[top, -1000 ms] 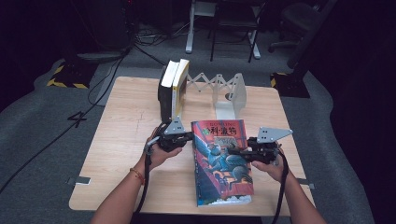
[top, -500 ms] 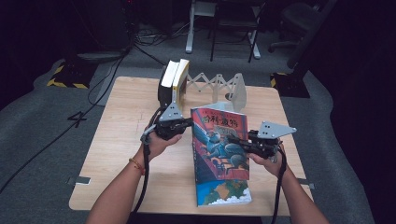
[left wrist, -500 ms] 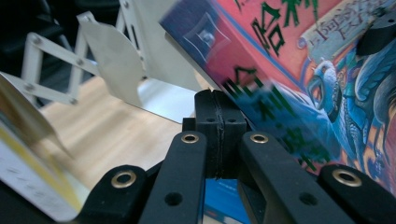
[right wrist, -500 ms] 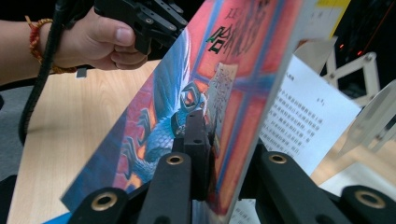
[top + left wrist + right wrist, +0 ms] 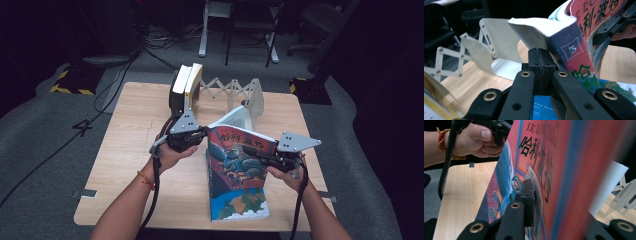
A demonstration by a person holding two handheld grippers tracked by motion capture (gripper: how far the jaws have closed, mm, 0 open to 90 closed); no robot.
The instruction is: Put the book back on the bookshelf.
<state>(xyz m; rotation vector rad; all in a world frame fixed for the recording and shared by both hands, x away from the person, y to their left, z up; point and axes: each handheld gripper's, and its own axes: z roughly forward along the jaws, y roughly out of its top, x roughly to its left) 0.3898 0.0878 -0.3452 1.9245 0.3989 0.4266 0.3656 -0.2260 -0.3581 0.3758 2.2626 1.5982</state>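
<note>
Wooden surface [image 5: 125, 150]: it carries a white accordion book rack [image 5: 235, 92] with two upright books [image 5: 185, 87] at its left end.
Book [image 5: 240, 175]: we see the colourful paperback tilted up, its top edge raised, its bottom edge near the front of the surface.
Change: a second ago it lay flatter; both hands have lifted it.
Left tool [image 5: 197, 136]: jaws together at the spine corner, under the back cover.
Right tool [image 5: 260, 152]: clamped on the book's right edge.
Meaning: we judge the book is being stood upright for the rack.
</note>
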